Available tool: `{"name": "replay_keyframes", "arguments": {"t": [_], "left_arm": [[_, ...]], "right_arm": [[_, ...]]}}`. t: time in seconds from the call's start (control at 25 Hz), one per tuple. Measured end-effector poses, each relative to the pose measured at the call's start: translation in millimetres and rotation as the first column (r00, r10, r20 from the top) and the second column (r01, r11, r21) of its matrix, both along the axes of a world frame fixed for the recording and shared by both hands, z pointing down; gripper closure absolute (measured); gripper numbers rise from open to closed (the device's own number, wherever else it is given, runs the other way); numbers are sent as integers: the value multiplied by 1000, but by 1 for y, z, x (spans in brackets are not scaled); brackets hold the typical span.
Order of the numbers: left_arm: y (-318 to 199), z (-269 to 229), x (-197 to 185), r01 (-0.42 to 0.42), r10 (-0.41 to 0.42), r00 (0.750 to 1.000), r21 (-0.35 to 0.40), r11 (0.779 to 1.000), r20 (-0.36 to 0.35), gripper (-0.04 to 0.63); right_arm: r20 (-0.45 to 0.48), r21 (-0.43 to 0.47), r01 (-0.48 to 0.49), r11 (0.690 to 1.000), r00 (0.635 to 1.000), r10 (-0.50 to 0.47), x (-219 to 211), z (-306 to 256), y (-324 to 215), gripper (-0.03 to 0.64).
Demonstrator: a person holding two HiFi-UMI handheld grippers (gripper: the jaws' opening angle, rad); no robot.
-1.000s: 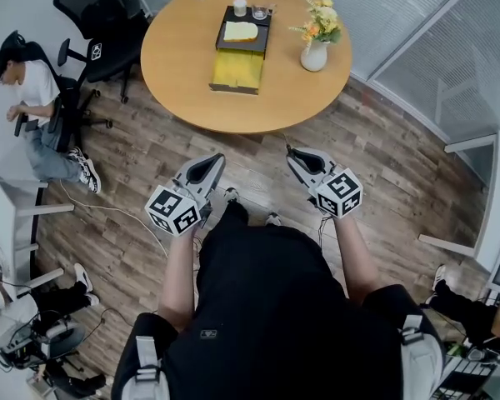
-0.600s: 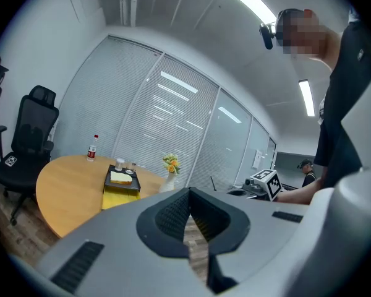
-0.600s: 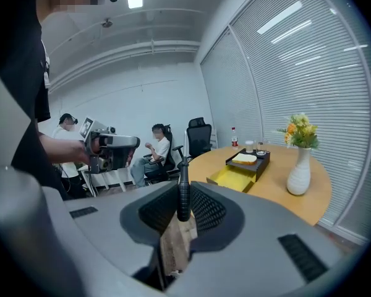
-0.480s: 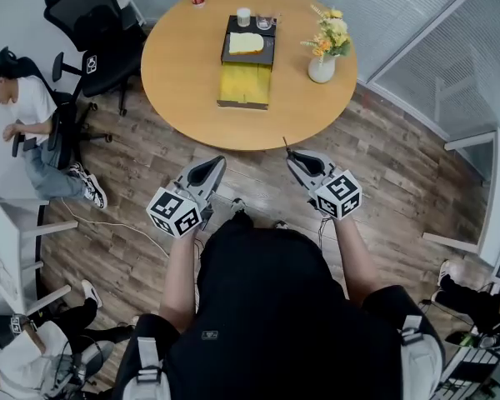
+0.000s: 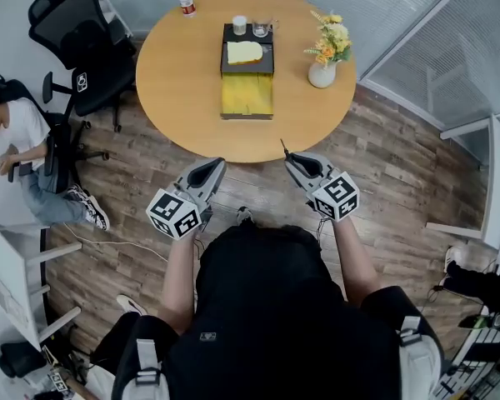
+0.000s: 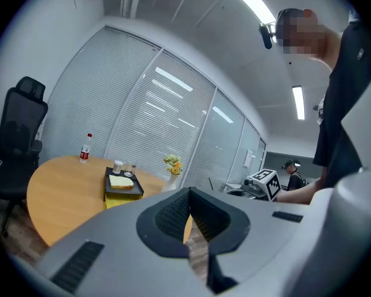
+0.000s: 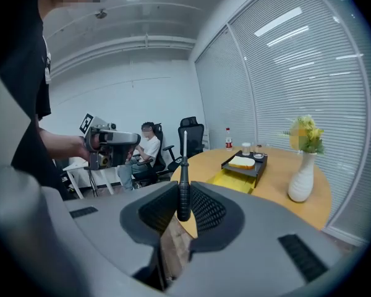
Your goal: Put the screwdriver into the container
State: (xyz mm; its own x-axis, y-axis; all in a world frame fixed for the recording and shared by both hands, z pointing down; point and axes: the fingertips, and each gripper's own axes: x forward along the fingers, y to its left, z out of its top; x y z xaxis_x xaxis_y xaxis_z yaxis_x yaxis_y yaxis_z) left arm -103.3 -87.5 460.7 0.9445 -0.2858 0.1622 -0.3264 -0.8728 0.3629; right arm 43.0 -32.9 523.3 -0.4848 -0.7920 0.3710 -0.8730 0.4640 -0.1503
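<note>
A black-handled screwdriver (image 7: 183,193) stands upright between the pads of my right gripper (image 7: 183,189), which is shut on its handle; the thin shaft (image 5: 284,147) pokes out towards the table. My left gripper (image 5: 216,164) is level with it at the left, shut with nothing between its pads (image 6: 173,212). Both hover over the wood floor just short of the round wooden table (image 5: 179,65). The yellow open container (image 5: 247,95) lies on the table's middle, seen also as a yellow container (image 7: 230,177) in the right gripper view.
Behind the container sits a black tray (image 5: 248,52) with a pale slab and two cups. A white vase with flowers (image 5: 322,73) stands at the table's right, a bottle (image 5: 184,0) at its far left. A black office chair (image 5: 75,40) and a seated person (image 5: 12,132) are left.
The table has drawn closer to both grippers as the person stepped forward. The screwdriver stays gripped in the right gripper. The seated person has slid towards the picture's left edge.
</note>
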Motion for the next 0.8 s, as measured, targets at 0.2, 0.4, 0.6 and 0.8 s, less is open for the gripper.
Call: {"name": "replay_keyframes", "arguments": {"t": [0.2,0.4,0.6,0.8], "left_arm": [[-13,4,-12,-28,28,1000,0,1000,9,589],[-22,9,-19,-38,38,999,-8,999,18,589],[-32,7,-20,-34,34,999,-7,999,14,589],[-42,11,-18,-4,5,1000,-16,1000,17,589]], "right_arm": [[-30,-3,-17,1000,999,17,-15,7,-8,559],[-12,-8,-33,999,999,33,-22,11,-15,560],[-18,-10,-34,999,999,34,-18,12,-27,559],[-28,-15,-1,1000,1000,0,-11,15,-44,559]]}}
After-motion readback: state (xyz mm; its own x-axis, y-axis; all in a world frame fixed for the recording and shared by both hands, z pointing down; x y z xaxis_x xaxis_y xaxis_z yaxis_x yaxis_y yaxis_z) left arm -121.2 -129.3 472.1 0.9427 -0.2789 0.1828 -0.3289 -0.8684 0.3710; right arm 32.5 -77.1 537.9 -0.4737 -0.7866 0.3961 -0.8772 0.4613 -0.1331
